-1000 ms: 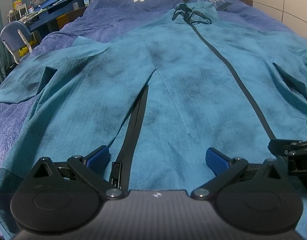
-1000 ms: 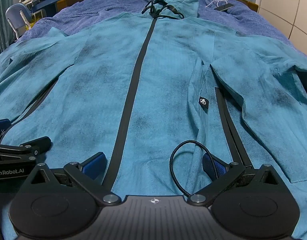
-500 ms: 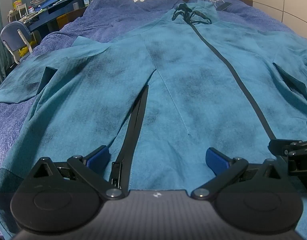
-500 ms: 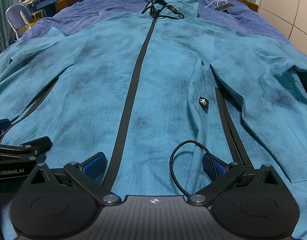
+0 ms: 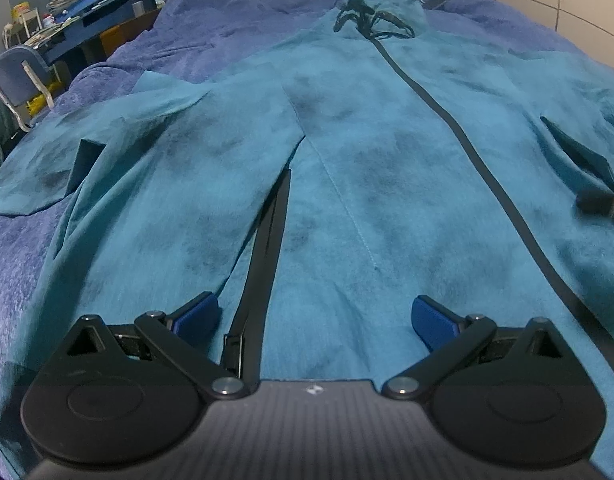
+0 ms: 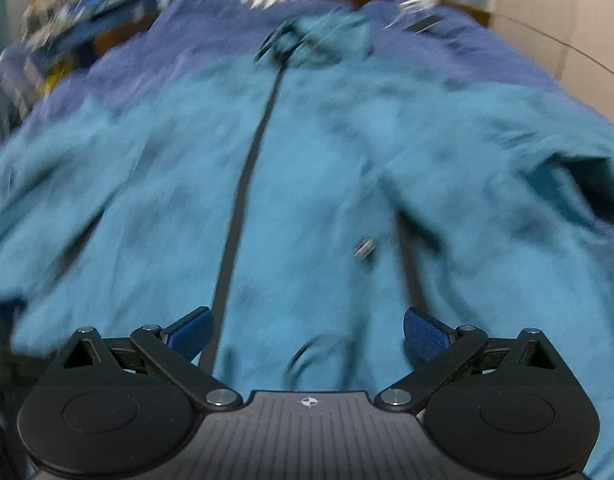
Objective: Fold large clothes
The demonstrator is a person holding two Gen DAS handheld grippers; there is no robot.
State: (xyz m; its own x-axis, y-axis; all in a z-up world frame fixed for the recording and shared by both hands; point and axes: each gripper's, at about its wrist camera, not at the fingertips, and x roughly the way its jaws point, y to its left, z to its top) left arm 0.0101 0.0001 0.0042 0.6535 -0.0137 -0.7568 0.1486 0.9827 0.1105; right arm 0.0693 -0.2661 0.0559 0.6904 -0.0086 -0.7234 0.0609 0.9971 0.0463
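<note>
Teal jacket lying front-up and flat on the bed, long axis running directly away from both tools along the central zipper, hood end farthest. Left gripper and right gripper hover at the hem end, fingers spread and released, grasping nothing. The left sleeve lies nearer the left gripper; the right view is motion-blurred. Judged next: each gripper takes its own side
</note>
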